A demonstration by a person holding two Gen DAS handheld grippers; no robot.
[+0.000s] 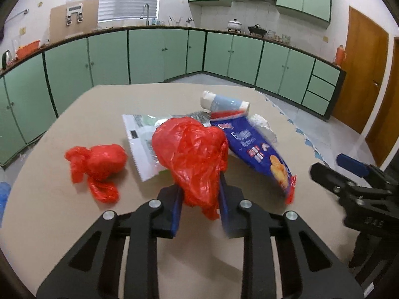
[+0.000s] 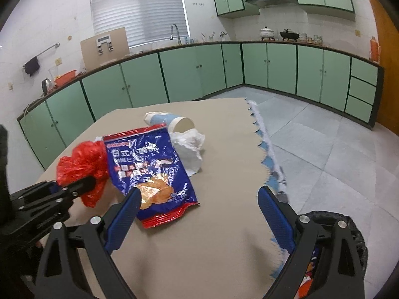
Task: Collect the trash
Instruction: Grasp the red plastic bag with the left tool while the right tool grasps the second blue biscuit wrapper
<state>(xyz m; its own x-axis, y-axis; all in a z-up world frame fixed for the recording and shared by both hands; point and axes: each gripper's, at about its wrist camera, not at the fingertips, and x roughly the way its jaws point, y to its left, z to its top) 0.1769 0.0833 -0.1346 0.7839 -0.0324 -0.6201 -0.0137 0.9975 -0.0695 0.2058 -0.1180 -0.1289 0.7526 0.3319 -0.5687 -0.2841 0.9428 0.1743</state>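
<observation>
Tabletop (image 2: pixel 224 224) margin beside snack packet (image 2: pixel 149 164)

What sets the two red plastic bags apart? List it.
The bigger red bag is pinched in the left gripper; the smaller red bag lies free on the table. The bigger one is loosely crumpled, the smaller one is bunched into a tight ball with a loop trailing. Both are thin red plastic.

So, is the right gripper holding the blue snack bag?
No, the right gripper is open, and the blue snack bag lies flat on the table.
</observation>
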